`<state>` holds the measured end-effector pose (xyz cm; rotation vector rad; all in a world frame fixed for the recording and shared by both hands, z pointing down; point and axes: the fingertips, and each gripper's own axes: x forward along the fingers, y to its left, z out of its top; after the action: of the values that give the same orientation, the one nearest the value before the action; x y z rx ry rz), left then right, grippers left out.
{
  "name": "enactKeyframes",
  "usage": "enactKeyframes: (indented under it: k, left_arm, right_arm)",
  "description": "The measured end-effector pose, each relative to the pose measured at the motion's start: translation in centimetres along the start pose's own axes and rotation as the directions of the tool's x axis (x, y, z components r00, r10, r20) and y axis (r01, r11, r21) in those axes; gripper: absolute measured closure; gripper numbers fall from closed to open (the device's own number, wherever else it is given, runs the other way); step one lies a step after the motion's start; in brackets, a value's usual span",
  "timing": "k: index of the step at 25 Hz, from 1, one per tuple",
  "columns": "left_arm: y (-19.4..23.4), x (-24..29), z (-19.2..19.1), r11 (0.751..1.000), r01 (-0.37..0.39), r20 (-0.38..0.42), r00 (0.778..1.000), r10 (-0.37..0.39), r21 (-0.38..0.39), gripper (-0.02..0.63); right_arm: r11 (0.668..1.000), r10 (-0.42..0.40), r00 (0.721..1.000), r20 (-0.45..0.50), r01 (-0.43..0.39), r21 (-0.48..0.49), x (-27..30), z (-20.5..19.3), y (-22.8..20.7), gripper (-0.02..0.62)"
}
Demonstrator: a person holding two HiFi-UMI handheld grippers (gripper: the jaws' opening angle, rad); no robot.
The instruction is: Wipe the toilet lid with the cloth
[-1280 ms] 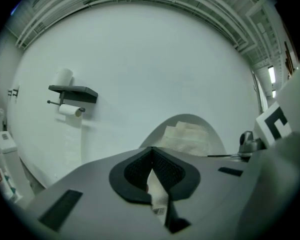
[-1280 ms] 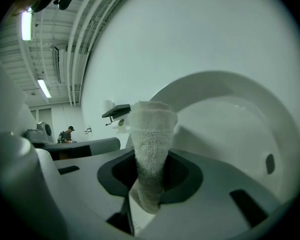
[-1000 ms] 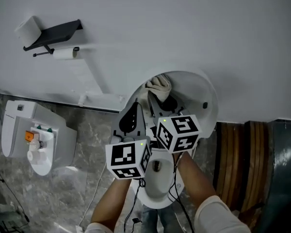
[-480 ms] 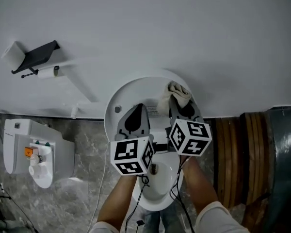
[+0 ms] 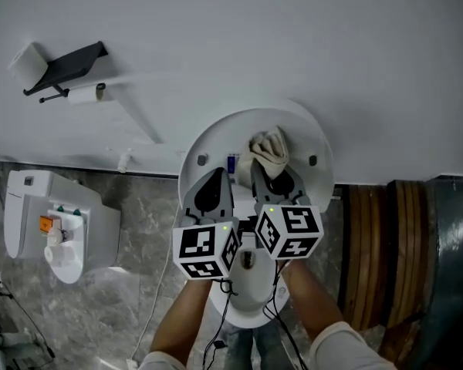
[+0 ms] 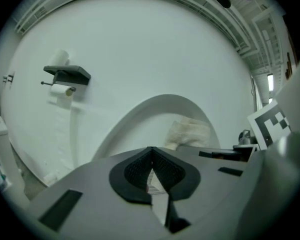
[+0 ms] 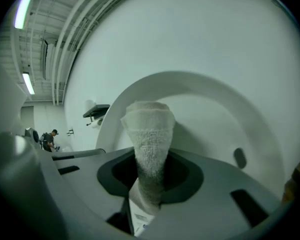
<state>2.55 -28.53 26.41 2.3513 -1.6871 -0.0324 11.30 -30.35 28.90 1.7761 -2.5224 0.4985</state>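
My right gripper is clamped on the cream terry cloth, which pokes out ahead of the jaws as a bunched roll. Straight ahead stands the raised white oval plastic toilet lid, long axis upright; whether the cloth's tip touches it I cannot tell. My left gripper, jaws pressed together on nothing, sits just beside, farther from the cloth. The white toilet bowl below is mostly covered, contents unseen

A black shelf hangs on the white wall above grey marbled floor.
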Motion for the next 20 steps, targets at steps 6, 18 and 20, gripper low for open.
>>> enactKeyframes:
  k: [6, 18, 20]
  left_arm:
    - [8.5, -4.3, -1.2, 0.994, -0.106, 0.003, 0.994, 0.106, -0.038, 0.594]
    - [9.8, -6.9, -0.3, 0.995, -0.088, 0.044, 0.995, 0.090, -0.048, 0.594]
    - [8.4, -6.2, -0.4, 0.996, -0.064, 0.051, 0.996, 0.067, -0.054, 0.594]
  right_arm:
    - [0.986, 0.131, 0.990, -0.047, -0.135, -0.096, 3.2, -4.1, 9.5, 0.499]
    - [0.998, 0.039, 0.995, -0.097, -0.043, -0.044, 4.6, -6.9, 9.2, 0.499]
    - [0.999, 0.013, 0.996, -0.094, -0.016, -0.039, 4.0, -6.9, 7.4, 0.499]
